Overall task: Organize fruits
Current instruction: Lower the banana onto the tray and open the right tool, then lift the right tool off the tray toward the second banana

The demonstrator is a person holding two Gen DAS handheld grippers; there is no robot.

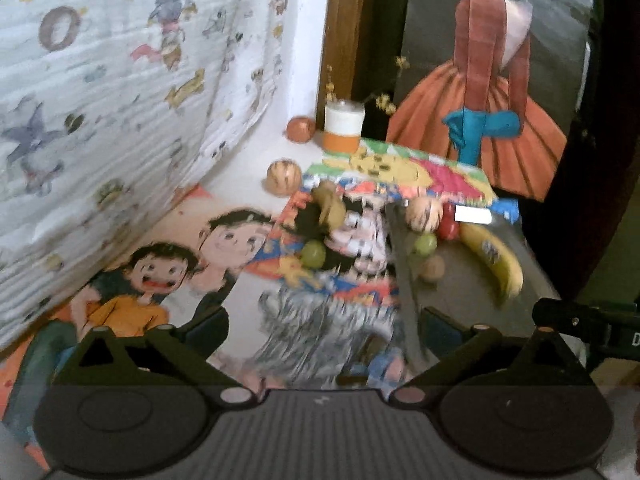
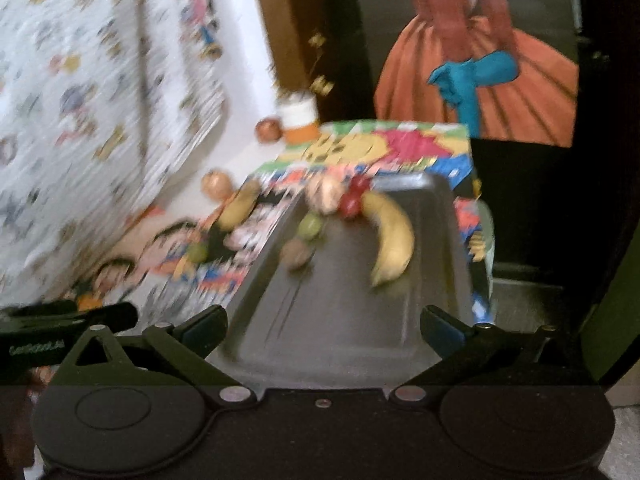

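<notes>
A dull grey metal tray (image 2: 344,312) with rounded corners and a raised rim lies on a counter (image 1: 248,168) covered by glossy cartoon prints, its long axis running away from the right wrist camera. On it a curved yellow banana (image 2: 390,236) lies lengthwise, its narrow tip toward the camera and its other end among the cluster at the far end: a red fruit (image 2: 352,200), a pale round striped fruit (image 2: 326,194), a small green one (image 2: 310,226) and a brownish one (image 2: 298,256). Left of the tray, on the print, lie a second banana (image 2: 238,210), a green fruit (image 2: 198,252) and two round orange-brown fruits (image 1: 284,176) (image 1: 300,129) near a white and orange cup (image 1: 343,126). The left gripper (image 1: 324,330) and right gripper (image 2: 324,322) both stand released, jaws wide, nothing between them. The pictures are motion-blurred.
</notes>
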